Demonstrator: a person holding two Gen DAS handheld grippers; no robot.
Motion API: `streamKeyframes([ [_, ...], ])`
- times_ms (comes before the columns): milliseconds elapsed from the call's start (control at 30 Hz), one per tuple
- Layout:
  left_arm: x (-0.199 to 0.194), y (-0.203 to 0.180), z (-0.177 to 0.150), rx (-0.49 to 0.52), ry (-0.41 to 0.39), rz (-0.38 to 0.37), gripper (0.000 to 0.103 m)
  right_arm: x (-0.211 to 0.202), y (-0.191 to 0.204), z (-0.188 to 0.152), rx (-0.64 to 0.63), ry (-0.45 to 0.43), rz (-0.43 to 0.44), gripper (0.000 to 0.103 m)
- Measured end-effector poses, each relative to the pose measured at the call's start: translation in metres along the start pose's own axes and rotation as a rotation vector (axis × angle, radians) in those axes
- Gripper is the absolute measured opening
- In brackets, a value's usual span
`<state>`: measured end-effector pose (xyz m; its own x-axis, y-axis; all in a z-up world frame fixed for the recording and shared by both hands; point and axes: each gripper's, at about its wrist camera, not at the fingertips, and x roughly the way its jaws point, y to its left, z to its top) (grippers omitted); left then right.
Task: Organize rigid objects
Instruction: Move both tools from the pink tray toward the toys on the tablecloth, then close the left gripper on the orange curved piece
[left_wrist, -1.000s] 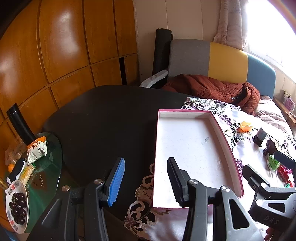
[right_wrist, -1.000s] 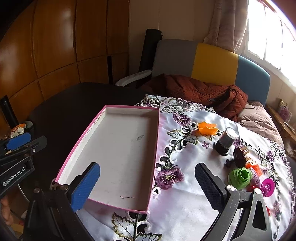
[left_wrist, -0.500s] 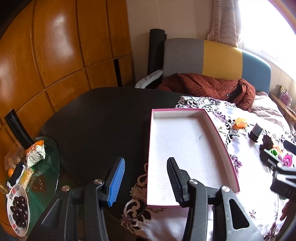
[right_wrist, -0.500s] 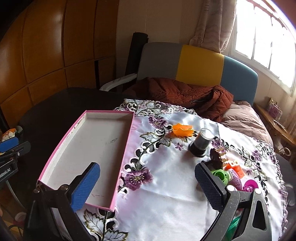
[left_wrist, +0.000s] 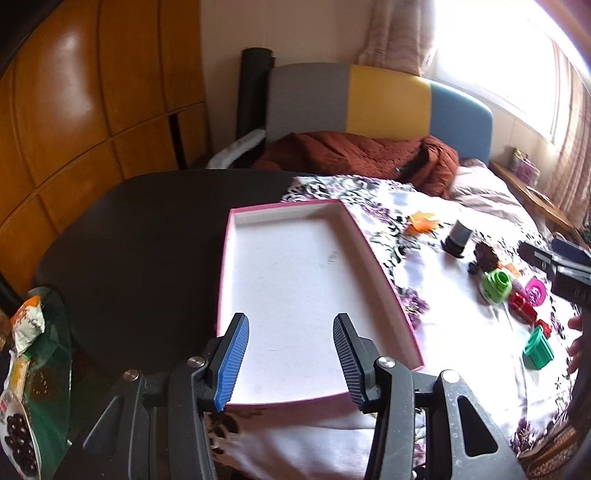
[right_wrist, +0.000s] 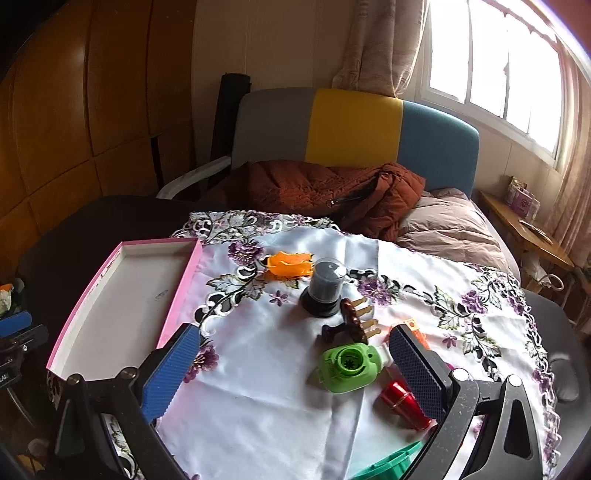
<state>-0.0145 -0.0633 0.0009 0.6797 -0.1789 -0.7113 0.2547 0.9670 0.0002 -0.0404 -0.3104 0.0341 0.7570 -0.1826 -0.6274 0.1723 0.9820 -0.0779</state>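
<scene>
Left gripper (left_wrist: 290, 356), lower centre of the left wrist view: blue-faced and black ribbed fingers stand apart, nothing between them, hovering over the near end of the shallow pink-rimmed white cardboard tray (left_wrist: 384, 280). Tray interior bare; it lies partly on the dark round table (left_wrist: 147, 236) and partly on the white tablecloth embroidered with purple flowers (left_wrist: 461, 325).

Right gripper (right_wrist: 291, 363), lower part of the right wrist view: fingers set wide apart, gripping nothing. Between and just beyond them on the cloth sits a lime-green round plastic toy with a toothed hole (right_wrist: 349, 367). Red shiny metal cylinder (right_wrist: 402, 404) lies at lower right, just beside the black finger. A teal plastic piece (right_wrist: 388, 465) shows at the bottom edge.

Further up the frame: brown toy with pale pegs (right_wrist: 354, 321), grey-and-black cylindrical container (right_wrist: 325, 288) standing upright, orange crumpled plastic piece (right_wrist: 290, 264) beside it. All of these are outside the tray, which sits at centre left.

Background, upper centre: grey, yellow and blue headboard (right_wrist: 354, 125) with a rust-brown quilted jacket (right_wrist: 317, 188) heaped below it.
</scene>
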Motion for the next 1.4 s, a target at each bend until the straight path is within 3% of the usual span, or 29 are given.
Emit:
streamKeyframes([
  [200,0.006,-0.029,0.003,0.095,-0.001,-0.006,0.048,0.009,-0.043,-0.001,0.047,0.028,-0.064,0.103],
  [400,0.013,-0.052,0.010,0.155,0.008,-0.063,0.048,0.022,-0.098,-0.007,0.156,0.039,-0.106,0.103],
  [633,0.033,-0.089,0.019,0.205,0.046,-0.155,0.060,0.040,-0.154,-0.026,0.325,0.069,-0.125,0.103],
  [833,0.052,-0.112,0.032,0.203,0.091,-0.258,0.064,0.037,-0.168,-0.029,0.409,0.062,-0.110,0.103],
  [900,0.057,-0.121,0.040,0.204,0.103,-0.312,0.076,0.037,-0.172,-0.030,0.429,0.063,-0.110,0.103],
  [967,0.066,-0.128,0.049,0.195,0.127,-0.361,0.080,0.038,-0.174,-0.031,0.448,0.072,-0.105,0.103],
  [1233,0.125,-0.158,0.076,0.154,0.275,-0.408,0.078,0.036,-0.175,-0.030,0.450,0.064,-0.111,0.103],
  [1400,0.150,-0.169,0.100,0.106,0.309,-0.411,0.071,0.037,-0.176,-0.029,0.450,0.063,-0.100,0.103],
])
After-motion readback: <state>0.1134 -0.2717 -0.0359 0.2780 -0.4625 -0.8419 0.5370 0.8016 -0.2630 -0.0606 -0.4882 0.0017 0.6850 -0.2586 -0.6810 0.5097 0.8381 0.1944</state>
